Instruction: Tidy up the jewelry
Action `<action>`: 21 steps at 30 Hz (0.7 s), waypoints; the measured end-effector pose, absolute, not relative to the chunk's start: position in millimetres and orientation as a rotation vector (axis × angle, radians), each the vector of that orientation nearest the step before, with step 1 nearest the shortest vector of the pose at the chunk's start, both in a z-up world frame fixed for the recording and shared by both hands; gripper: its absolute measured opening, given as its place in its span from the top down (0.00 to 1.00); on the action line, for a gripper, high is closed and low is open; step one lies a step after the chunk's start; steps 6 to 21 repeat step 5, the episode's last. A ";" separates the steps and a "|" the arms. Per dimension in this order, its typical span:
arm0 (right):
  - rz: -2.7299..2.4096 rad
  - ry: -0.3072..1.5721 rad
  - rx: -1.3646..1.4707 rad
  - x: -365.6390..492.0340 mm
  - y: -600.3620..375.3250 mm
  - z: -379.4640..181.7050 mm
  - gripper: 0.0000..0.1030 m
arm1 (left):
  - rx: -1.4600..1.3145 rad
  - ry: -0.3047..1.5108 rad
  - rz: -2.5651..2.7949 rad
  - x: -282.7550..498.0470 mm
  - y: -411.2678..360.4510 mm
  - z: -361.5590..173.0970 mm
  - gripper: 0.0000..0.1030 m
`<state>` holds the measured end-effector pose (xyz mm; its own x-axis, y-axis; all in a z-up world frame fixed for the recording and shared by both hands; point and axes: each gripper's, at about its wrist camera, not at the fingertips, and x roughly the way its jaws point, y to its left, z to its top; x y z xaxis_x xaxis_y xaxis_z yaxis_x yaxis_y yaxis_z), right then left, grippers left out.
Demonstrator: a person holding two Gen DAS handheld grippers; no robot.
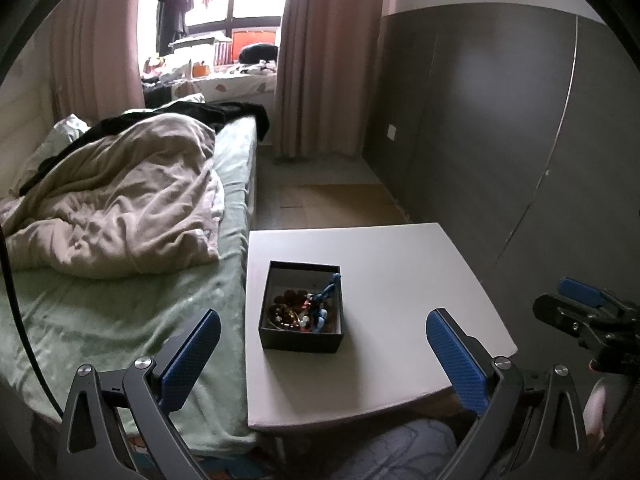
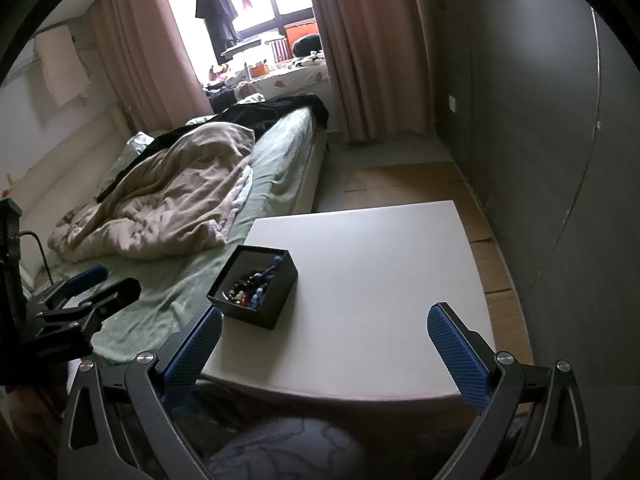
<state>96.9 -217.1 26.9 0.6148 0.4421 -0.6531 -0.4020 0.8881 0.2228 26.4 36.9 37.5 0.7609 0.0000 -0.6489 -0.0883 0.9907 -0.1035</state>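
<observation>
A small black open box (image 1: 301,340) (image 2: 276,294) stands on the left part of a white table (image 1: 400,280) (image 2: 380,272). Inside lie tangled beaded bracelets (image 1: 290,314) (image 2: 244,284) in dark red and brown, with a blue cord piece (image 1: 326,294) (image 2: 267,270) leaning on the box's right wall. My left gripper (image 1: 323,340) is open, held near the table's front edge, nothing between its blue pads. My right gripper (image 2: 325,336) is open too, also empty, over the table's front part. Each gripper shows at the edge of the other's view: the right gripper (image 1: 580,312), the left gripper (image 2: 88,292).
A bed (image 1: 120,300) (image 2: 168,292) with a green sheet and a crumpled beige blanket (image 1: 120,208) (image 2: 172,200) runs along the table's left side. A grey wall (image 1: 500,120) stands to the right. A person's patterned knee (image 1: 400,448) (image 2: 288,452) sits below the table's front edge.
</observation>
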 end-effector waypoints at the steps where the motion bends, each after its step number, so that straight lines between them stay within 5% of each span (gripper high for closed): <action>1: 0.486 0.768 0.055 98.2 -219.3 26.1 0.00 | -0.129 0.705 0.049 25.9 37.6 36.6 0.01; 21: 0.483 0.775 0.047 104.7 -225.6 22.9 0.00 | -0.130 0.711 0.054 26.2 39.5 33.9 0.01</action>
